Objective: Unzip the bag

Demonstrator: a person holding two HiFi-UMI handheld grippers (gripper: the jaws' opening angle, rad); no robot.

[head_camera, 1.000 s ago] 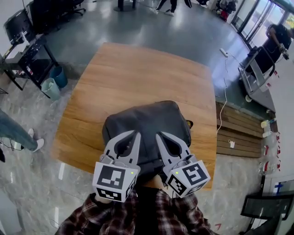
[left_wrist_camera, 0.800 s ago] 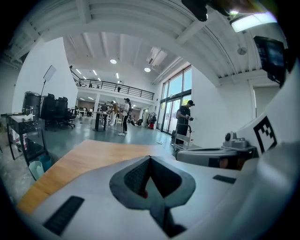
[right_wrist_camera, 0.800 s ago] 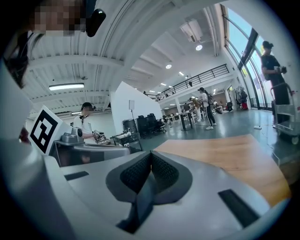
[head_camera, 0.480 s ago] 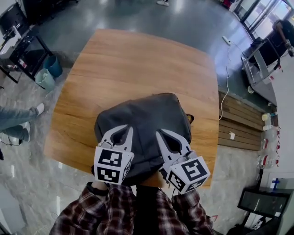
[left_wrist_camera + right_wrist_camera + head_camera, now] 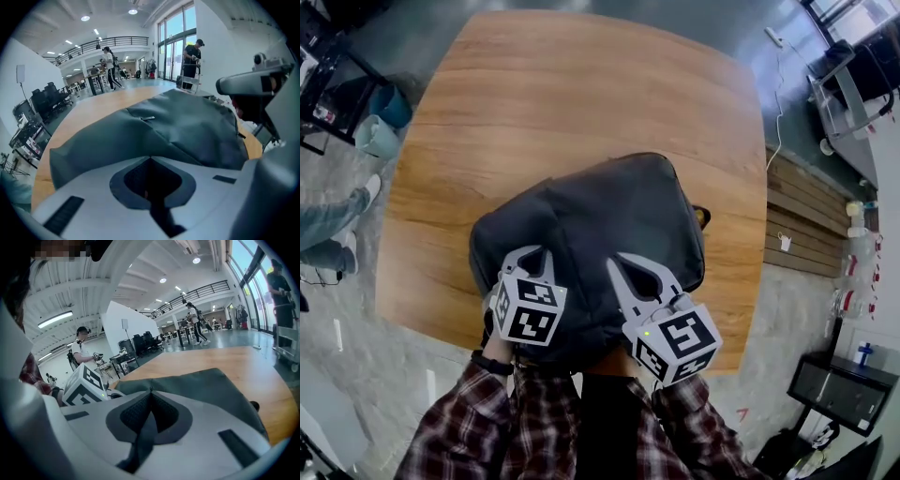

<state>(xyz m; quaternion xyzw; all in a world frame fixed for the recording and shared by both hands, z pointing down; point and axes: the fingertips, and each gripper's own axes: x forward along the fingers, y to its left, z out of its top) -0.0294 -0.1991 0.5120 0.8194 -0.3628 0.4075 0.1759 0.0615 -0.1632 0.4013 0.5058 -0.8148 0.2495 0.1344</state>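
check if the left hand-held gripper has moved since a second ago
Yes. Against the bag, the left hand-held gripper has shifted left, from over the bag's middle toward its near left corner.

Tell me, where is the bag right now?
In the head view the dark bag lies on the wooden table, near its closest edge, with the left gripper and the right gripper over its near side.
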